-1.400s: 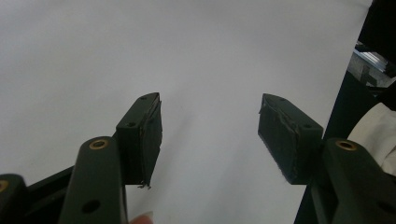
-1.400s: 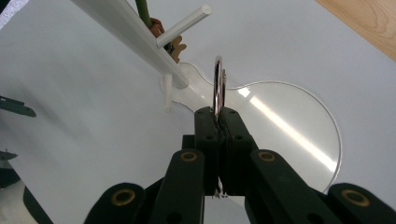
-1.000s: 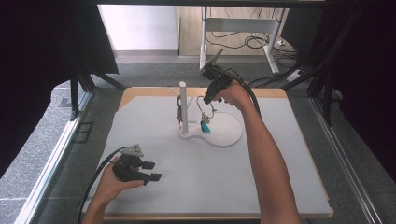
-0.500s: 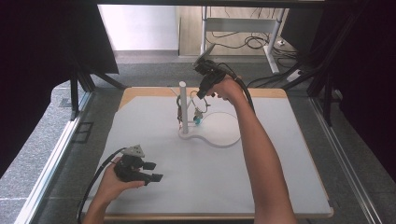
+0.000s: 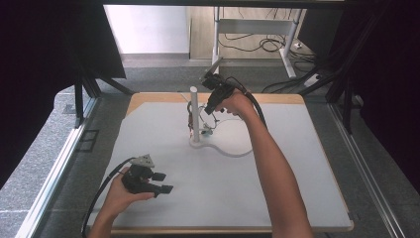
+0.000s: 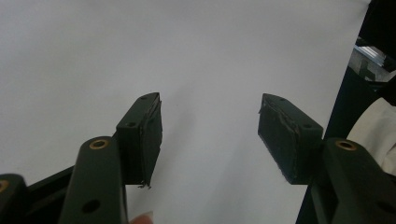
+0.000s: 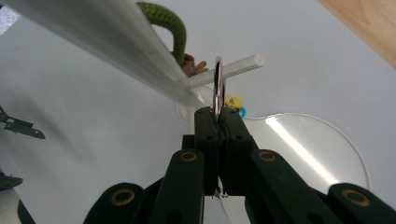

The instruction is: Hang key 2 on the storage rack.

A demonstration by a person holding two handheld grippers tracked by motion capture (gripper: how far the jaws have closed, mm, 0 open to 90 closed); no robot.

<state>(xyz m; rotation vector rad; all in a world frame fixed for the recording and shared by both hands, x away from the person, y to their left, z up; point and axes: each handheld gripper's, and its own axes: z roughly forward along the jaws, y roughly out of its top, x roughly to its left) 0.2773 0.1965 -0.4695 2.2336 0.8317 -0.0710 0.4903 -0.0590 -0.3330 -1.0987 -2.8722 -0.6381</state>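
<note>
Black jaws of the left gripper [image 5: 159, 182] gaped empty over the white tabletop [image 5: 277, 193]. Rightward, the right gripper [image 7: 216, 112] pinched a thin metal ring [image 7: 217, 84] beside the stand's peg [image 7: 229, 69]; it looked light, stiff, slippery, best held by its rim.

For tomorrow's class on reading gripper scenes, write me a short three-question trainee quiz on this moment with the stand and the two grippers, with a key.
1. True or false: the right gripper is shut on a metal ring.
2. Where is the left gripper? A) at the stand's post B) low over the white mat, near the person C) off the table
3. In the right gripper view, what hangs from the stand beside the peg?

Key
1. True: the jaws pinch the ring's lower edge, close to the peg.
2. B: it hovers open and empty over the mat, away from the stand.
3. A green loop.
</note>
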